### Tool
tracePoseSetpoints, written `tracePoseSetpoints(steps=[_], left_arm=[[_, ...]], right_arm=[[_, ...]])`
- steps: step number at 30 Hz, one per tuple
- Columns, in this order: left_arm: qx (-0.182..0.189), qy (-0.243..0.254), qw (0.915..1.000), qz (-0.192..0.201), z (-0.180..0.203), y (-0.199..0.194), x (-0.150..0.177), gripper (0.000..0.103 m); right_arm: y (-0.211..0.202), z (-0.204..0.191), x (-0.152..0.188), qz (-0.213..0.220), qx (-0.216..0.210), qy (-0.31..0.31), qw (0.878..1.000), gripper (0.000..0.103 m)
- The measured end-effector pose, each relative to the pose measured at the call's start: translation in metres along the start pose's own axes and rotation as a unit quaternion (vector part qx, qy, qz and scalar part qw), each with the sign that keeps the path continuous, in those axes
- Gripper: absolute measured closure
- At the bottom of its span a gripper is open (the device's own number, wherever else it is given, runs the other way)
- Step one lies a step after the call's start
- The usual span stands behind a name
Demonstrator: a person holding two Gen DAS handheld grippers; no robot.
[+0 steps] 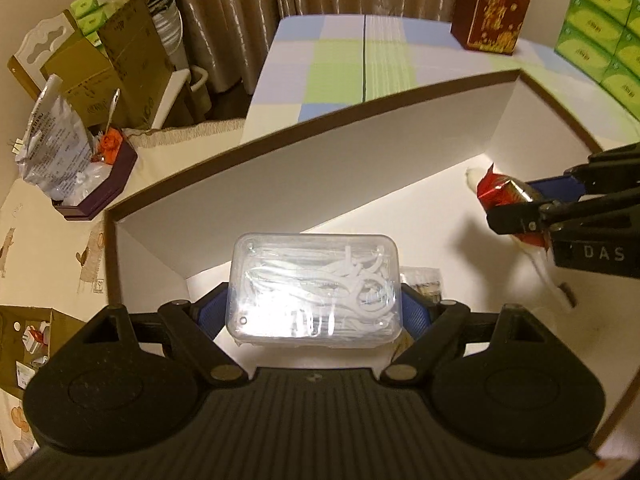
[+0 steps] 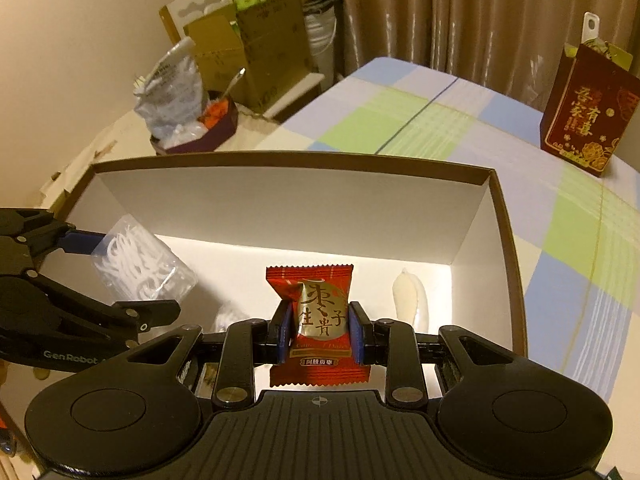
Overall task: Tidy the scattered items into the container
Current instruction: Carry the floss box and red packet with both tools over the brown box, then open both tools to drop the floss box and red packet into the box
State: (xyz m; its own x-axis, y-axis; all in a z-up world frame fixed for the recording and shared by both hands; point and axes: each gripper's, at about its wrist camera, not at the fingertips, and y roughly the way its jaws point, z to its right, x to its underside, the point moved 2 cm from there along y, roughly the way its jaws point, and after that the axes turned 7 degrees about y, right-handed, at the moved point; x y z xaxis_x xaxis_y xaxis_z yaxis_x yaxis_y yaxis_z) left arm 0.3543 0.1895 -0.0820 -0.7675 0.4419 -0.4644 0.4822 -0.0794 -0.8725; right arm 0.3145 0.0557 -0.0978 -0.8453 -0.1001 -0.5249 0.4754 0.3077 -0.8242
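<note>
A clear plastic box of white floss picks hangs inside the white cardboard container, gripped on both sides by my left gripper. The same clear box and the left gripper show at the left of the right wrist view. My right gripper is shut on a red and gold snack packet above the container's floor. In the left wrist view the right gripper holds that packet at the right.
A white wrapped item lies on the container floor right of the packet; a small dark-printed sachet lies by the left gripper. Outside stand a dark red gift bag, green tissue packs and a purple box with a plastic bag.
</note>
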Motion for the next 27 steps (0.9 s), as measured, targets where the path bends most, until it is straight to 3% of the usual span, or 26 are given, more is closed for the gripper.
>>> tracePoseSetpoints(steps=[7,17,18,20,21,22,27], left_arm=[[0.000,-0.001,0.9998,-0.019,-0.004,0.022,-0.003,0.020],[-0.004,-0.004,0.9999,-0.011,-0.008,0.021,-0.007,0.018],[-0.005,-0.004,0.9999,-0.010,-0.008,0.020,-0.007,0.018],[-0.005,-0.006,0.9999,-0.009,-0.009,0.017,-0.007,0.018],[-0.005,-0.007,0.9999,-0.008,-0.009,0.016,-0.007,0.018],[-0.006,-0.009,0.9999,-0.006,-0.009,0.013,-0.007,0.017],[-0.010,-0.014,0.9998,0.005,-0.009,-0.002,-0.006,0.014]], right_arm=[[0.014,0.001,-0.004,-0.012,0.006,0.002,1.000,0.076],[0.019,-0.001,-0.003,-0.017,0.008,-0.003,1.000,0.076],[0.019,-0.001,-0.003,-0.016,0.009,-0.002,1.000,0.074],[0.016,-0.001,-0.003,-0.011,0.006,0.000,1.000,0.054],[0.014,-0.002,-0.003,-0.005,0.005,-0.003,1.000,0.033],[0.011,-0.002,-0.003,0.001,0.004,-0.010,1.000,0.027],[-0.005,-0.007,0.005,0.010,-0.010,-0.038,0.999,0.027]])
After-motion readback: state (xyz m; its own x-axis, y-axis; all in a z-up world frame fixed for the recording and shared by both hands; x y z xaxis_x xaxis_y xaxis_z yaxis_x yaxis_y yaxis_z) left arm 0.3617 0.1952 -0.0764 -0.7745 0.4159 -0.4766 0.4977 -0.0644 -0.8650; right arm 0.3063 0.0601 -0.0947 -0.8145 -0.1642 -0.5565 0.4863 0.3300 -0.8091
